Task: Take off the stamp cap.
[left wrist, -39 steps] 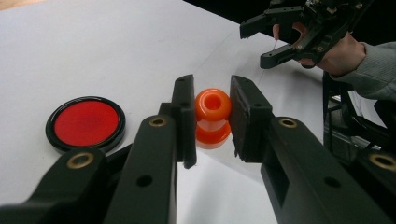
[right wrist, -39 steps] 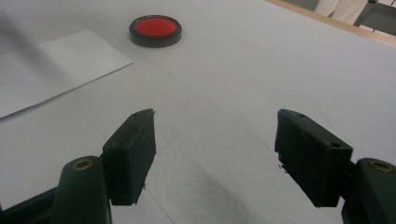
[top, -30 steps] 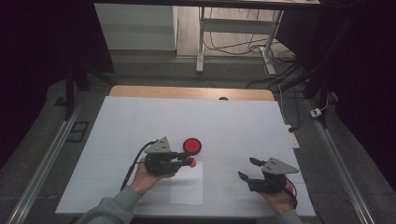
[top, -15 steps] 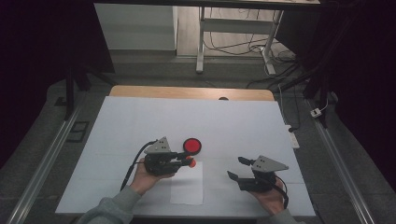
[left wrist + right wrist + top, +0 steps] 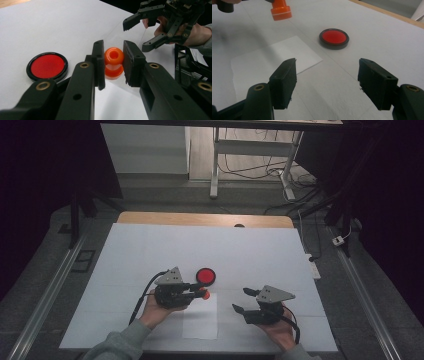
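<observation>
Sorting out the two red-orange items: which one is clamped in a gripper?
The orange stamp, pinched in the left gripper. The round red ink pad lies flat on the table, untouched.

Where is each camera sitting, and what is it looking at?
High view: above the person's side, looking forward and down on the table; forearms, hands and both hand-held grippers enter from below.
Left gripper view: rides the left hand-held gripper, looking along its jaws shut on the orange stamp; the other hand shows beyond.
Right gripper view: rides the right hand-held gripper, jaws open, facing the paper sheet.
All three share the red ink pad.
</observation>
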A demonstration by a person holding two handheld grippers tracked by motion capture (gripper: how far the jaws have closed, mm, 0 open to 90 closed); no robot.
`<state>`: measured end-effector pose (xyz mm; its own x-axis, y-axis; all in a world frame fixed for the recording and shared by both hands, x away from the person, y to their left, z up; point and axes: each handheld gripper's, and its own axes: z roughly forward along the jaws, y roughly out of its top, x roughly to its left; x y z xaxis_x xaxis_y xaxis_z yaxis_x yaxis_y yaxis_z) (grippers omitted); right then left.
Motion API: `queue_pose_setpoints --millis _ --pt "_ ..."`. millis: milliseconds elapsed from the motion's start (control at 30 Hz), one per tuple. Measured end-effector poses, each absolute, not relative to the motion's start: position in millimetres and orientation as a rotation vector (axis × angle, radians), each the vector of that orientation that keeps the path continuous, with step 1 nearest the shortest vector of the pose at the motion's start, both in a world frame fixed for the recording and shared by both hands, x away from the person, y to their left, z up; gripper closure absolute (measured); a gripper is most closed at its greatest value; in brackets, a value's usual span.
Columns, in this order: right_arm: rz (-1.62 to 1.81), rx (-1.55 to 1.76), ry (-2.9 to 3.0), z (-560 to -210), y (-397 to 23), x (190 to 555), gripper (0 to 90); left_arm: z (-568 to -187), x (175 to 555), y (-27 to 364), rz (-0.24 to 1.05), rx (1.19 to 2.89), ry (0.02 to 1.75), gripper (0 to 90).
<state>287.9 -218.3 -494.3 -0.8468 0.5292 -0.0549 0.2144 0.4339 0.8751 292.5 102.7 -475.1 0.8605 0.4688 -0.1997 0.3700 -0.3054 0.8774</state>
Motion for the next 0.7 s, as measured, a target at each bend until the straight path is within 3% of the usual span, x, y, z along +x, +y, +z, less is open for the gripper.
queue_pose_setpoints --millis 700 --pt "1.367 0.556 2.441 -499.8 -181.6 290.9 30.9 -475.8 293.0 102.7 0.112 1.929 0.62 72.1"
